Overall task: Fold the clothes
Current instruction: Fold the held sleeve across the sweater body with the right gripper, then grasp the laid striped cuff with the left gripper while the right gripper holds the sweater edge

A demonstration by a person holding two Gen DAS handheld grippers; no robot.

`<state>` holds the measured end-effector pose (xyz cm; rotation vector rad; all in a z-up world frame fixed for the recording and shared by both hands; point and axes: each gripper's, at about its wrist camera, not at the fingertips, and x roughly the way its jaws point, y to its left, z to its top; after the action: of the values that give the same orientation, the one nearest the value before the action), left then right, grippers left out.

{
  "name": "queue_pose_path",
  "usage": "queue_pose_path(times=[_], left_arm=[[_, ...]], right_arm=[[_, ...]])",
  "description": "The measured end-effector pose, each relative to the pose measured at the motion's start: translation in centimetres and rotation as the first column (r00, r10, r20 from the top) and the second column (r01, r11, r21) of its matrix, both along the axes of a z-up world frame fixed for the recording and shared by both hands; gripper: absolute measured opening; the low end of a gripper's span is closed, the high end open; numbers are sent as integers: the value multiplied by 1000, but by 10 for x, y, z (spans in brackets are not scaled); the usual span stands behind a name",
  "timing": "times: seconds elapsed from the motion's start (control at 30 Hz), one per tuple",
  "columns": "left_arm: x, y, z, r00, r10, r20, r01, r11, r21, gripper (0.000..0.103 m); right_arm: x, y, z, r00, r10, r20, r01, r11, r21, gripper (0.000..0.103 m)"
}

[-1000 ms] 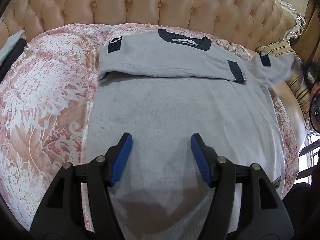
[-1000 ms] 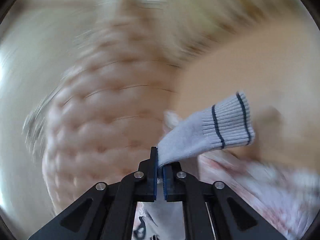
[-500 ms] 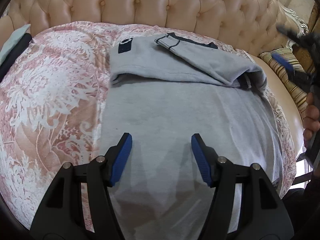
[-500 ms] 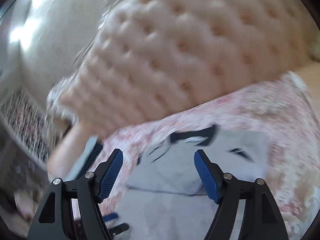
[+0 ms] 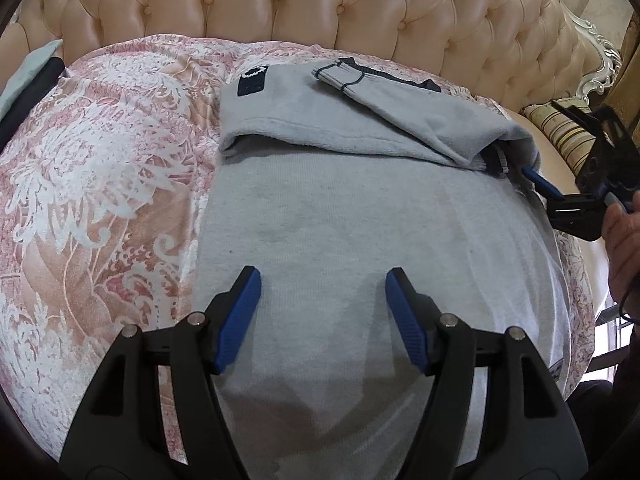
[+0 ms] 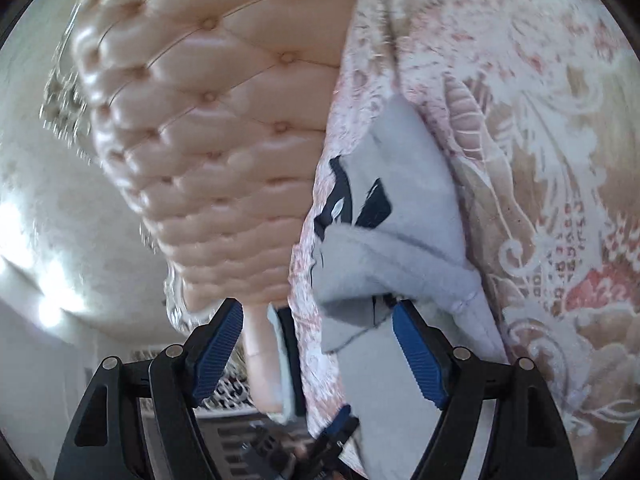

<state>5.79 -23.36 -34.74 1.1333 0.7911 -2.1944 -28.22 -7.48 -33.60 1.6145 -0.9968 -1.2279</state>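
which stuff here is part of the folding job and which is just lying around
Part of the job:
- grey knit sweater with navy trim
- left gripper
- right gripper

Just lying about:
- striped cushion
- pink floral bedspread
- tufted cream headboard

Left gripper [image 5: 320, 320]: black angular frame, blue ribbed finger pads [image 5: 239, 320], silver screws at the pivots. Right gripper [image 6: 318, 356]: identical build. Hand [image 5: 624, 256] bare; no sleeve visible.
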Motion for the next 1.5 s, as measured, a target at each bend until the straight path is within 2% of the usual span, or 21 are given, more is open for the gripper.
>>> queue_pose_path(times=[0.1, 0.23, 0.3, 0.33, 0.37, 0.43, 0.47, 0.57, 0.67, 0.77, 0.83, 0.87, 0.97, 1.17, 1.2, 1.23, 1.27, 1.4, 1.5], left_arm=[[0, 1, 0, 1000, -7, 1, 7, 1000, -5, 68], [0, 0, 5, 1000, -17, -9, 17, 1000, -11, 68], [3, -7, 14, 998, -22, -59, 20, 999, -26, 68], [4, -12, 21, 996, -26, -91, 22, 999, -36, 68], [4, -17, 28, 993, -27, -116, 21, 999, -50, 68], [-1, -30, 40, 990, -19, -137, 8, 997, -81, 68], [-6, -37, 46, 989, -17, -148, 4, 996, -90, 68], [-26, -59, 57, 983, -38, -182, 17, 993, -116, 68], [-60, -84, 60, 975, -112, -193, 88, 988, -130, 68], [-95, -111, 51, 969, -177, -174, 170, 984, -54, 68], [-118, -129, 41, 968, -204, -144, 206, 979, 0, 64], [-129, -137, 35, 968, -218, -128, 222, 975, 23, 58], [-151, -150, 21, 965, -253, -77, 255, 966, 29, 45], [-176, -160, 0, 956, -289, -42, 292, 954, 75, 44], [-180, -161, -2, 955, -298, -15, 298, 952, 74, 22], [-184, -161, -3, 952, -305, 8, 303, 950, 70, 5], [-182, -160, 1, 950, -311, 10, 310, 949, 60, 6], [-159, -151, 38, 938, -339, -71, 340, 940, -1, 6], [-128, -133, 66, 917, -381, -120, 376, 924, -62, 6]], right_arm=[[-2, -5, -6, 998, -58, 31, 57, 998, 33, 80], [3, -4, -5, 999, -45, -13, 46, 997, 62, 80], [5, -4, -4, 999, -37, -35, 40, 996, 76, 77], [6, -4, -4, 998, -33, -46, 37, 996, 84, 61], [8, -3, -3, 998, -28, -57, 34, 995, 91, 39], [10, -3, -2, 997, -20, -79, 28, 994, 105, 14], [11, -3, -2, 996, -15, -90, 25, 993, 113, 12], [15, -2, -1, 992, -1, -123, 17, 991, 135, 11], [19, -1, 0, 988, 14, -155, 10, 988, 157, 11], [22, -2, 2, 981, 37, -191, -1, 983, 183, 11], [24, -4, 4, 973, 63, -220, -17, 979, 205, 11], [25, -6, 4, 969, 77, -235, -25, 976, 217, 11], [28, -10, 7, 954, 118, -277, -46, 967, 252, 11], [27, -13, 7, 944, 146, -295, -63, 960, 273, 11], [26, -13, 7, 945, 146, -294, -63, 959, 275, 11], [25, -13, 7, 945, 146, -292, -63, 959, 276, 12], [25, -13, 7, 948, 143, -286, -61, 959, 276, 15], [24, -7, 3, 960, 128, -251, -55, 959, 277, 17], [24, -5, 6, 962, 116, -247, -42, 958, 284, 28]])
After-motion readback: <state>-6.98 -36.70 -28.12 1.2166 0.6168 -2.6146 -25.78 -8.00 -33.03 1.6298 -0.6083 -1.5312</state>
